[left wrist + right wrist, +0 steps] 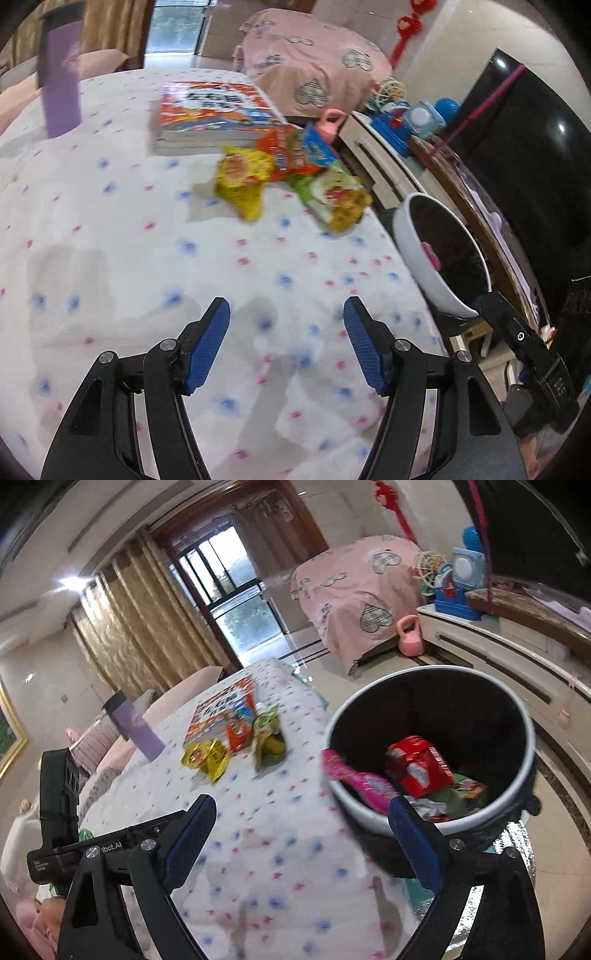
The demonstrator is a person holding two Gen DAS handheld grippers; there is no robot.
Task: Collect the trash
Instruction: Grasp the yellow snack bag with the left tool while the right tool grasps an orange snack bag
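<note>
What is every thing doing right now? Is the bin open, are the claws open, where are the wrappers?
Left claw: open, holding nothing.
Right claw: open, holding nothing.
Trash bin: no lid on, wrappers inside.
Red wrapper: in the bin.
Pink wrapper: hanging over the bin's rim.
Yellow wrapper: on the table.
Orange wrapper: on the table.
Green wrapper: near the table edge.
Book: closed, flat.

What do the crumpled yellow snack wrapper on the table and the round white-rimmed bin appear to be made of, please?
Crumpled yellow snack wrapper: probably thin plastic film, glossy, judging by its sharp creases and printed surface. Round white-rimmed bin: likely smooth moulded plastic with an even sheen; its black inside may be a liner.
</note>
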